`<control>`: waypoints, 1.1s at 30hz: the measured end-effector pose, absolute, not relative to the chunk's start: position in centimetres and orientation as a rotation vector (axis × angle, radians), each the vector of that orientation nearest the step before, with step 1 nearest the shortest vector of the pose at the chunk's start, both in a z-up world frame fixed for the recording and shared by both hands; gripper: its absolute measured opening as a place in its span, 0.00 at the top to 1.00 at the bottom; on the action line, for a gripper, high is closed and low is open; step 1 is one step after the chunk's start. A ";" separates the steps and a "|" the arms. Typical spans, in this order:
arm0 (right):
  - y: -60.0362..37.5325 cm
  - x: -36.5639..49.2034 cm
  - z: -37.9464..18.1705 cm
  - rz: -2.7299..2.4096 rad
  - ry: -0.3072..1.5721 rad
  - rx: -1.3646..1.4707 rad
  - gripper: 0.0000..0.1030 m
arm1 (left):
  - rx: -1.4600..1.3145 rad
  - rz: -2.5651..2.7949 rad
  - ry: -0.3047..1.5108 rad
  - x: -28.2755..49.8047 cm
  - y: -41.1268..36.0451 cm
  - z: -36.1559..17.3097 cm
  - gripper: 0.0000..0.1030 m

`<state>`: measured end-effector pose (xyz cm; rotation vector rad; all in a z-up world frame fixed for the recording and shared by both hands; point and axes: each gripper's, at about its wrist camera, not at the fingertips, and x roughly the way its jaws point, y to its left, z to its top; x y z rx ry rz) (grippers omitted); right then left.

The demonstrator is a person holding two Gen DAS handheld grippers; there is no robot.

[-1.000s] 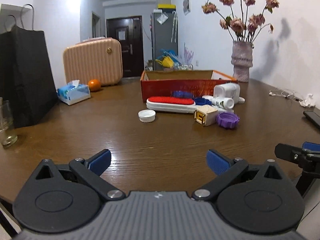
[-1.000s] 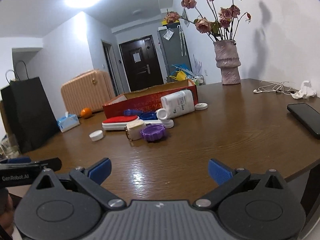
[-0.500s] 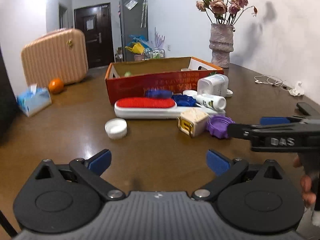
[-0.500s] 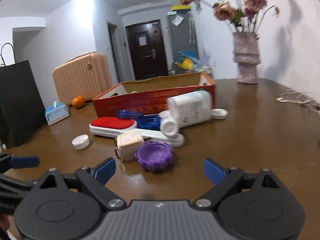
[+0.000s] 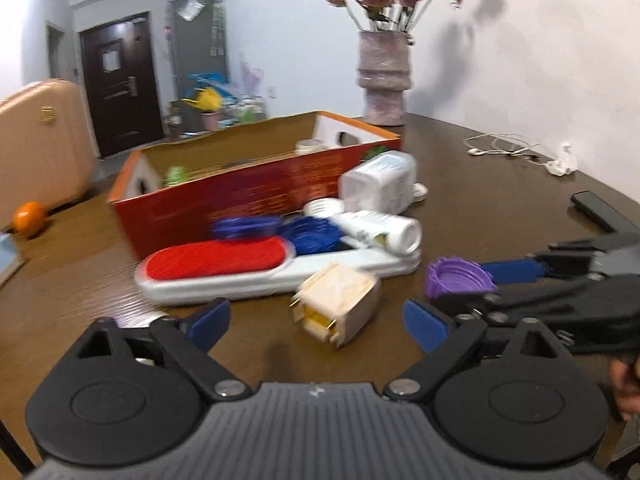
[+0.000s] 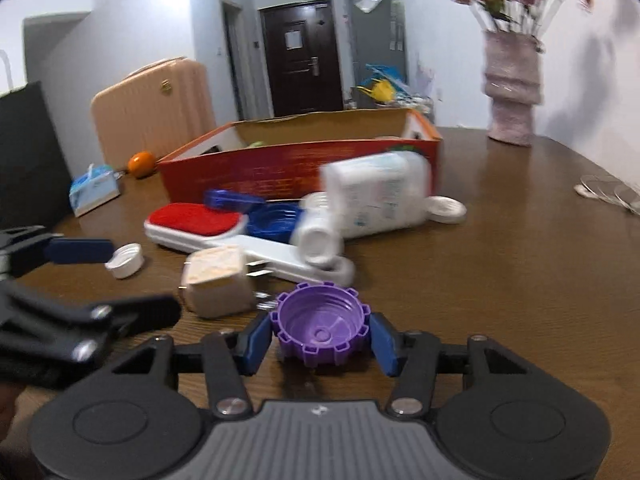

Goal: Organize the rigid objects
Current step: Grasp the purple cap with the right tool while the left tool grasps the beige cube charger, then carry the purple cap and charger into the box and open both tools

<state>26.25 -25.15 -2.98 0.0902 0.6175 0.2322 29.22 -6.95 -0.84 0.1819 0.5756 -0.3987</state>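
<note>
A purple ridged cap (image 6: pixel 319 327) sits on the wooden table between the blue pads of my right gripper (image 6: pixel 319 340), which has closed in around it; the pads look to touch its sides. It also shows in the left wrist view (image 5: pixel 460 280). My left gripper (image 5: pixel 316 324) is open and empty, just before a beige plug adapter (image 5: pixel 336 308). Behind lie a white brush with a red pad (image 5: pixel 224 264), blue lids (image 5: pixel 308 232), a small white bottle (image 5: pixel 380 228) and a large white bottle (image 5: pixel 380 184). The red cardboard box (image 5: pixel 248 188) stands open behind them.
A white cap (image 6: pixel 126 260) lies left of the pile. A vase of flowers (image 5: pixel 384 76) stands at the back right. An earphone cable (image 5: pixel 516 150) and a black phone (image 5: pixel 600 212) lie on the right. A peach case (image 6: pixel 156 112), an orange (image 6: pixel 141 163) and a tissue pack (image 6: pixel 94 188) are at the left.
Both grippers have moved forward to the pile. My right gripper has narrowed from wide open to closed around the purple cap. My left gripper stays open and now faces the plug adapter.
</note>
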 end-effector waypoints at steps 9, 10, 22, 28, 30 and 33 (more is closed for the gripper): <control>-28.2 25.1 -3.1 0.192 0.602 0.126 0.49 | 0.158 -0.410 0.680 32.4 -9.2 -2.0 0.47; -28.3 25.0 -3.1 0.195 0.599 0.130 0.49 | 0.145 -0.405 0.688 31.9 -9.0 -1.9 0.47; -28.0 23.6 -3.0 0.213 0.588 0.130 0.49 | 0.120 -0.354 0.682 31.6 -9.9 -2.7 0.60; -28.4 23.0 -2.5 0.226 0.557 0.147 0.49 | 0.048 -0.333 0.661 29.9 -8.5 -1.7 0.62; -28.5 23.2 -2.0 0.246 0.536 0.165 0.49 | 0.013 -0.329 0.650 29.6 -7.7 -0.9 0.62; -28.9 24.1 -0.5 0.280 0.509 0.191 0.49 | -0.049 -0.297 0.624 30.2 -6.1 1.1 0.62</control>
